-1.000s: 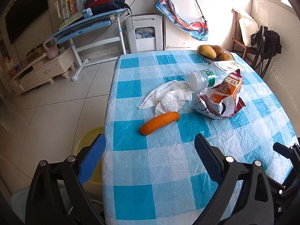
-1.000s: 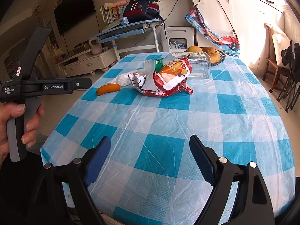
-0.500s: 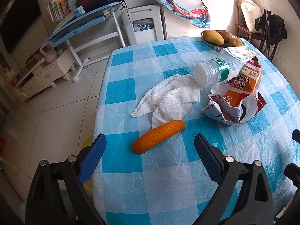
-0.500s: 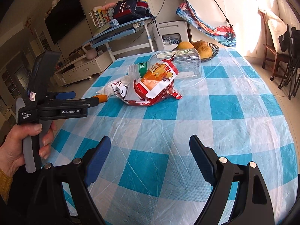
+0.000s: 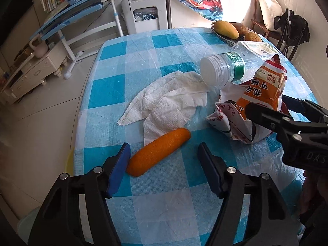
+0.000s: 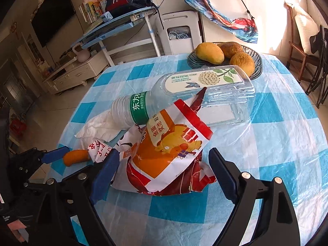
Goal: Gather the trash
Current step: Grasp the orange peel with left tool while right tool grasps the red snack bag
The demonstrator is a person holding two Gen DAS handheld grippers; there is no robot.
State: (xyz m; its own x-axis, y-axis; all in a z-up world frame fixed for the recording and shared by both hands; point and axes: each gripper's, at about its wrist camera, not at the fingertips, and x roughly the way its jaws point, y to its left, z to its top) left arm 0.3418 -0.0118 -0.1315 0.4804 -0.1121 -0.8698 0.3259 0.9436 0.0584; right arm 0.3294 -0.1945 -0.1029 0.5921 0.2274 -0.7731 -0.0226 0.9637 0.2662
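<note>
Between the closing jaws of the left gripper (image 5: 164,164) lies the orange peel (image 5: 158,151), not yet pinched, on the checked bench (image 5: 168,205). Right gripper (image 6: 164,170) jaws stand open around the crumpled snack bag (image 6: 170,155), beside a plastic bottle (image 6: 184,94) and a paper towel (image 5: 166,102).

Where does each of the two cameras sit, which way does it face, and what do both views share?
Left wrist: on the left gripper, looking steeply down at the orange peel and tissue; its closing jaws flank the peel; the right gripper shows at the right edge.
Right wrist: on the right gripper, looking down at the snack bag; its open jaws flank the bag; the left gripper shows at left.
Shared: peel, tissue, bag, bottle, fruit bowl, table.
</note>
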